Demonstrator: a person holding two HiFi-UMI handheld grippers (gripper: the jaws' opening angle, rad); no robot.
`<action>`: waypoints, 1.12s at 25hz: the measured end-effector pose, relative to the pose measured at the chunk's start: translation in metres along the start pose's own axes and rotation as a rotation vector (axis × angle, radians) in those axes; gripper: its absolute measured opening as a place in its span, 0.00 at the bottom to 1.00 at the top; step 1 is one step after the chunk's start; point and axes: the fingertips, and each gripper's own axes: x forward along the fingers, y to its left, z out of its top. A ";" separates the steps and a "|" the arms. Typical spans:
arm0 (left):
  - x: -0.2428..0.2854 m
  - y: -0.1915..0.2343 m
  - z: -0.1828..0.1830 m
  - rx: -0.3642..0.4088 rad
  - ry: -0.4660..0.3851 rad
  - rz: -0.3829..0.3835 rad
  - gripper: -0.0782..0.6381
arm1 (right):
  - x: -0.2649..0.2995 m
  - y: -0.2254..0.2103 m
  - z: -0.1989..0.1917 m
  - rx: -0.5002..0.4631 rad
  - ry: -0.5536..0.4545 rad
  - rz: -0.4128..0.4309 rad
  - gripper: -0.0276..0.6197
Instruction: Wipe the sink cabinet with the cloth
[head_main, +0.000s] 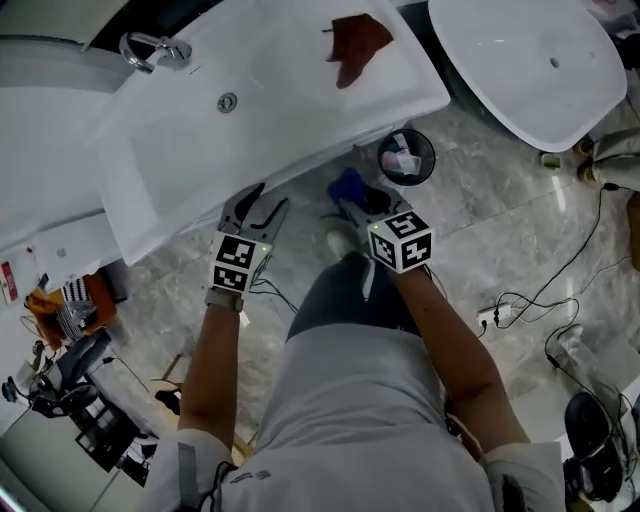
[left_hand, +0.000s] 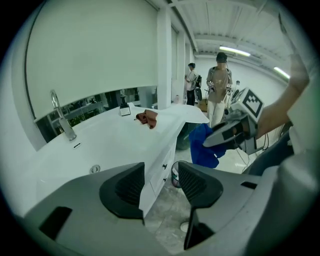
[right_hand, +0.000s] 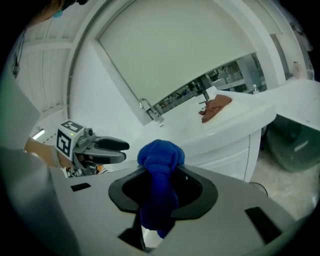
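Both grippers in front of the sink cabinet, blue cloth in the right one

The right gripper (right_hand: 160, 186) is clamped on a bunched blue cloth (right_hand: 160, 156), which pokes out above its jaws. The left gripper (left_hand: 161, 187) just beside it has its jaws apart with nothing between them. The sink cabinet (head_main: 300, 120) stands just ahead of both grippers, and a brown rag (head_main: 358, 42) lies farther ahead on its white top.
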 end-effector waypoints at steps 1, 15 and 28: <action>0.005 0.003 -0.001 0.012 0.011 -0.003 0.38 | 0.008 -0.004 -0.005 0.022 -0.004 -0.003 0.23; 0.057 0.032 -0.028 0.192 0.125 -0.069 0.42 | 0.106 -0.047 -0.070 0.253 -0.091 0.030 0.23; 0.084 0.043 -0.025 0.383 0.175 -0.089 0.42 | 0.178 -0.064 -0.074 0.341 -0.195 0.113 0.23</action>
